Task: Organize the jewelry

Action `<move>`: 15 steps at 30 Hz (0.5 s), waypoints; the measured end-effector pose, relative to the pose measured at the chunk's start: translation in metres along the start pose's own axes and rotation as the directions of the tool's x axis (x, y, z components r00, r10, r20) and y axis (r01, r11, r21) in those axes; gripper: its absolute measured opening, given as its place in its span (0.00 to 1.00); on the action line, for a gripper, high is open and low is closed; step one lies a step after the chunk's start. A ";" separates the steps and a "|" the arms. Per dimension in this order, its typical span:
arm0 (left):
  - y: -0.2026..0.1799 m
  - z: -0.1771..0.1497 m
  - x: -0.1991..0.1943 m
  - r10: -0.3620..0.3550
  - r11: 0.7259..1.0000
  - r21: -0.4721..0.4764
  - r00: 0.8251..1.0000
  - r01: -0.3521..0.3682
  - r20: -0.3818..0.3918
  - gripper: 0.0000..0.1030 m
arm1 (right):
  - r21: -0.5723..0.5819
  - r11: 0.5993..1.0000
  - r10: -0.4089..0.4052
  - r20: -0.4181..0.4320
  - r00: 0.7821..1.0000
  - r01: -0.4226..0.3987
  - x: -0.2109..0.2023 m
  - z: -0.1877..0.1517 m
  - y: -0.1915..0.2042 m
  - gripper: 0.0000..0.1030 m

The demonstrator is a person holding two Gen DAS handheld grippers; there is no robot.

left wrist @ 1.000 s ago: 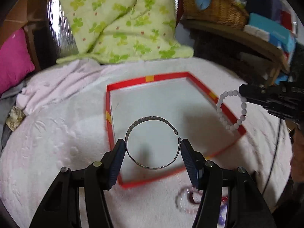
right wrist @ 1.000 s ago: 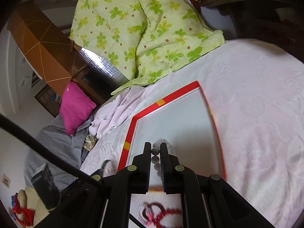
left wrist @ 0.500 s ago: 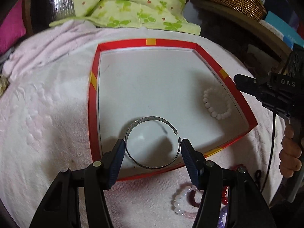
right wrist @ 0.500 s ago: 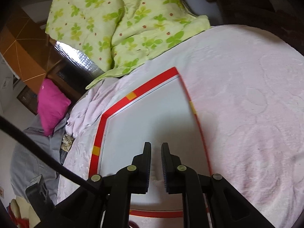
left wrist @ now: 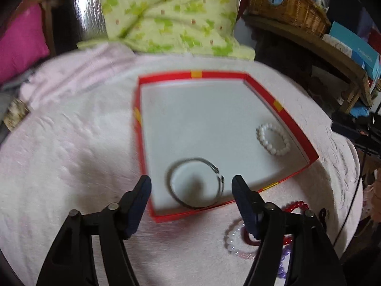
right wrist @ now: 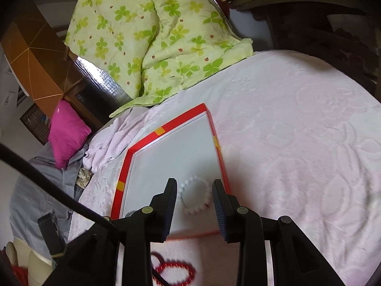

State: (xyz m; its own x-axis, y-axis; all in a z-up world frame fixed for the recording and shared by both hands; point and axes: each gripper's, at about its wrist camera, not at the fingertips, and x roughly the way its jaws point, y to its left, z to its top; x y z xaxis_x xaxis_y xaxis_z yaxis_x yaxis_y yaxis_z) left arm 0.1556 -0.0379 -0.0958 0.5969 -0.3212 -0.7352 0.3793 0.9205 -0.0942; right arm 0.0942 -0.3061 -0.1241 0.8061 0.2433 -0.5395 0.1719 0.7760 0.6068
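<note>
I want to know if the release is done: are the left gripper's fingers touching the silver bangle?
Apart. The left wrist view shows the silver bangle lying in the red tray, with white floor visible between it and each finger of the open left gripper.

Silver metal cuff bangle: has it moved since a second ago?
Yes. The silver metal cuff bangle dropped from the left gripper, now open, onto the red-rimmed white tray's near edge.

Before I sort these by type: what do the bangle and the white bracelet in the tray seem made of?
Bangle: apparently metal, a thin grey open cuff holding a rigid shape. White bead bracelet: round, glossy, opaque beads, maybe stone, glass or plastic; unclear.
</note>
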 end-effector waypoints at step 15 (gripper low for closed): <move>0.023 -0.063 -0.072 0.074 0.996 -0.060 0.994 -0.069 0.076 0.71 | 0.075 0.994 0.079 -0.058 0.995 -0.075 -0.058 -0.055 -0.021 0.32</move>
State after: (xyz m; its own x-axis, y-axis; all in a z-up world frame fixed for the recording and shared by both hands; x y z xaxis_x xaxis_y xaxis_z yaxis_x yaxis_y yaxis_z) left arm 0.0767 0.0206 -0.0875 0.6752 -0.2683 -0.6871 0.2939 0.9522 -0.0831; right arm 0.0131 -0.3043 -0.1377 0.7828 0.3377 -0.5227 0.1532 0.7095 0.6878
